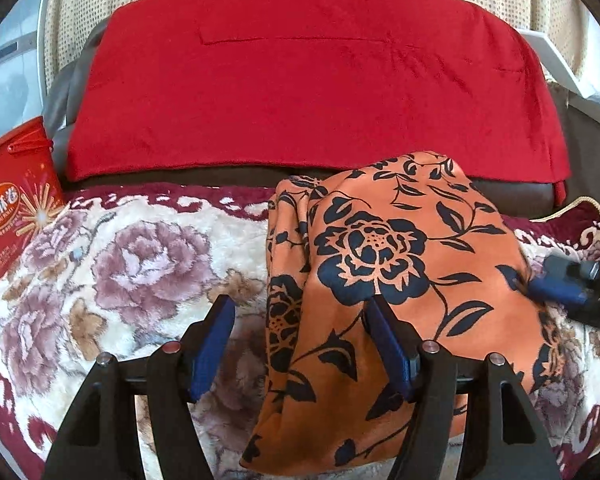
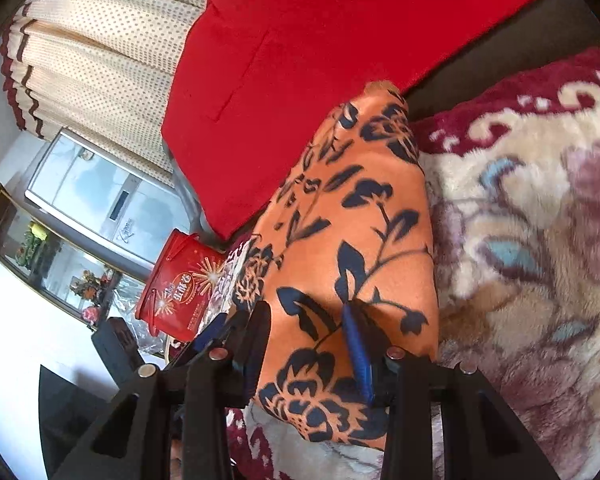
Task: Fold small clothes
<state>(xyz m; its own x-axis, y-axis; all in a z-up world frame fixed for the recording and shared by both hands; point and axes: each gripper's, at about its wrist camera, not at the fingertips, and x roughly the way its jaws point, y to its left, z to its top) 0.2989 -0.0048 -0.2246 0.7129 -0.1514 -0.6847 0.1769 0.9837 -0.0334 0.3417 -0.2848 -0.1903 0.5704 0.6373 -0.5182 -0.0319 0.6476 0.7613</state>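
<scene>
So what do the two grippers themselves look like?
Both match. The left gripper and right gripper have matte black angular plastic frames with triangular cutouts, round silver pivot pins, and flat blue finger pads. No cables, labels or sleeves show.

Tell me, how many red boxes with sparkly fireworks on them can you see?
1. The red box stands at the left edge of the flowery blanket, left of the orange flowered cloth, just below the red cushion. Others may be hidden out of view.

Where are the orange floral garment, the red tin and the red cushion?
orange floral garment (image 1: 383, 264): left wrist view, big flower print.
red tin (image 2: 180, 292): right wrist view, printed side wall.
red cushion (image 1: 307, 84): left wrist view, middle of its face.
</scene>
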